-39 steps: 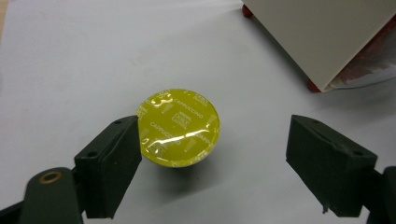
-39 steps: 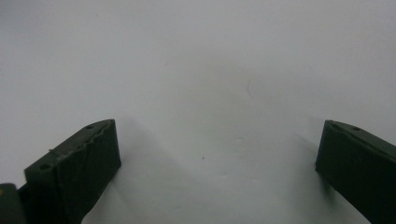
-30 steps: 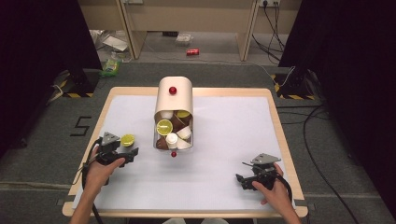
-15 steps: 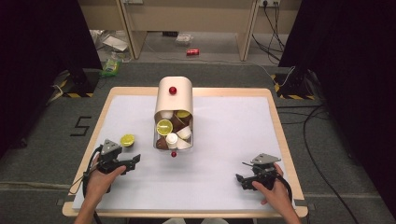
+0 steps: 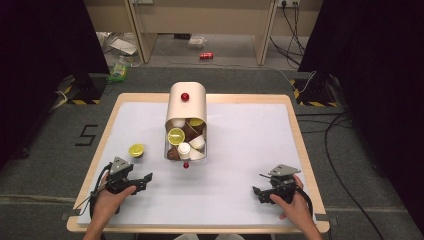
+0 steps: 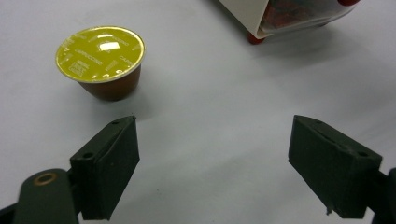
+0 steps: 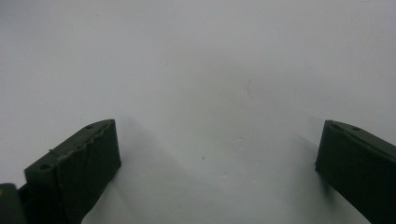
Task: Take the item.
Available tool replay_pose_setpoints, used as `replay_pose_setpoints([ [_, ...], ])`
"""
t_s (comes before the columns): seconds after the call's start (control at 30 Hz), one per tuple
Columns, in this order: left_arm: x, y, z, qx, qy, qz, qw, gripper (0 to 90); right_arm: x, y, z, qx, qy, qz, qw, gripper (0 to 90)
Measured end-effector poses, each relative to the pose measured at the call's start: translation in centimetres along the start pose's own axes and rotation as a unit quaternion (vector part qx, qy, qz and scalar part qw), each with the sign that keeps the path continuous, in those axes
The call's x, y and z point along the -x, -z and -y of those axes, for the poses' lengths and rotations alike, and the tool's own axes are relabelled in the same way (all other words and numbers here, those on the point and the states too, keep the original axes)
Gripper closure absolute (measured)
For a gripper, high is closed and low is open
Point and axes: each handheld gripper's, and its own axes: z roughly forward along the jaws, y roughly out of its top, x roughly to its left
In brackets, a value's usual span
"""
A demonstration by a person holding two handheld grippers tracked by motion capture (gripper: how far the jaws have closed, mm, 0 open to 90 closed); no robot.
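A coffee capsule with a yellow foil lid (image 5: 136, 149) (image 6: 100, 60) stands alone on the white table, left of the dispenser. The beige capsule dispenser (image 5: 186, 104) lies at the table's middle with its open drawer holding several capsules, one of them yellow-lidded (image 5: 176, 135). My left gripper (image 5: 147, 179) (image 6: 212, 170) rests low at the front left, open and empty, the lone capsule ahead of its left jaw. Held at the front right, my right gripper (image 5: 257, 191) (image 7: 217, 175) is open over bare table.
The white table top (image 5: 240, 135) has a wooden rim. A small red knob (image 5: 185, 164) sits at the drawer's front edge, another on the dispenser's top. Cables and a red can lie on the floor beyond the table.
My left gripper has drawn back toward the table's front edge, leaving the yellow-lidded capsule standing alone on the table. The right gripper has stayed put.
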Motion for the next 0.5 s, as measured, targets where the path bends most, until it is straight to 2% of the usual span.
replay_pose_setpoints([
  [0.5, 0.88, 0.30, 1.05, -0.005, -0.008, 0.007, 0.9999, 16.2, 0.00, 0.00, 0.00, 0.000, 0.000, 0.000, 1.0000, 0.3],
])
